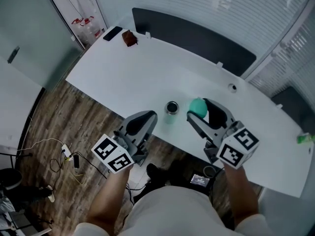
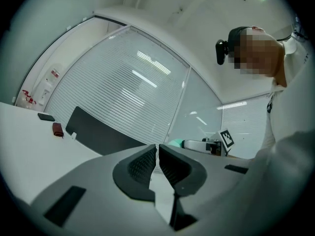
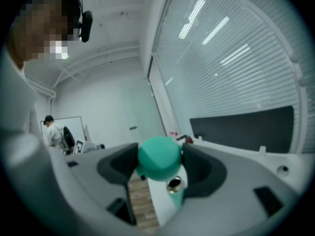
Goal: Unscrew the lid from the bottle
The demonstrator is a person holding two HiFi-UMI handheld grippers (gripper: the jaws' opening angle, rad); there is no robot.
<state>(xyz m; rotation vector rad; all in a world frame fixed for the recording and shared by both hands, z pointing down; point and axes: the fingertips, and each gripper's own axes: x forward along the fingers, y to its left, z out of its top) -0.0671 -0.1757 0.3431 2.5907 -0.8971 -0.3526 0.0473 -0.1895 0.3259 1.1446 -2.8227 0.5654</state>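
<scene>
Right gripper (image 3: 161,167) clamped on lid (image 3: 158,156); lid clear of bottle (image 1: 172,107). Left gripper (image 2: 158,163) closed, empty. Lid best carried level and set on table (image 1: 147,68), apart from open bottle.

Lid (image 1: 198,105) teal. Bottle (image 1: 171,109) pale green, silver rim. Table (image 1: 147,68) white. Floor (image 1: 74,122) brown wood grain. Left gripper (image 1: 151,116), right gripper (image 1: 199,110) grey; their cubes (image 1: 113,154) black-and-white squares.
</scene>
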